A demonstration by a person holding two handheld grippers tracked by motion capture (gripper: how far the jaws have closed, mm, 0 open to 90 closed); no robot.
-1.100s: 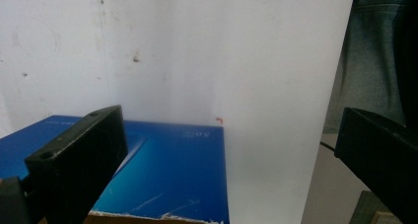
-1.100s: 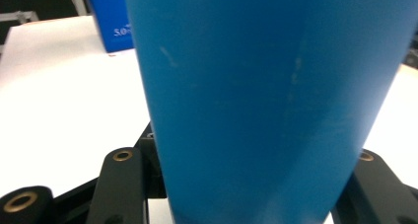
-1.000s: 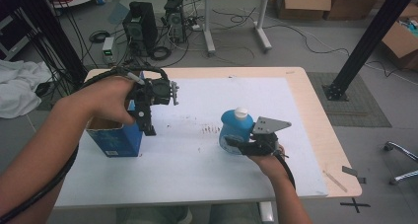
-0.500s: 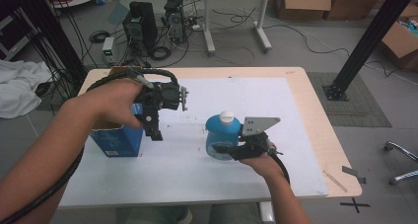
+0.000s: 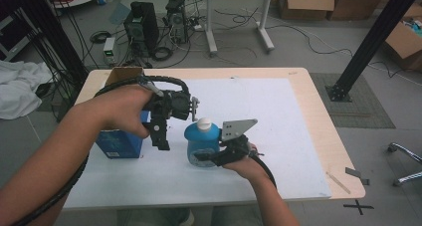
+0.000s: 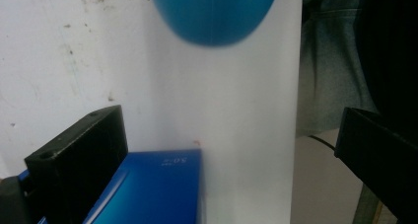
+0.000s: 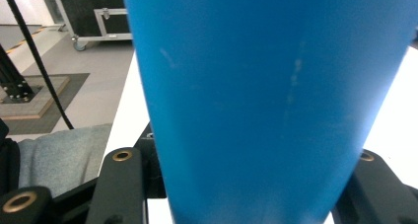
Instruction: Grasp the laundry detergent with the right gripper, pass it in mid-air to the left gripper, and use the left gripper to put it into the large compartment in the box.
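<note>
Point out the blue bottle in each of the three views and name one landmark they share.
High view: the blue bottle stands at table centre, clamped in the right gripper.
Left gripper view: its rounded blue body hangs blurred at the top edge, above the blue box.
Right gripper view: its blue wall rises between the black jaws.
Shared landmark: the white table sheet.

The bottle (image 5: 201, 142) stands near the middle of the desk (image 5: 298, 116). The box (image 5: 119, 136) sits just left of it, the two apart.
</note>
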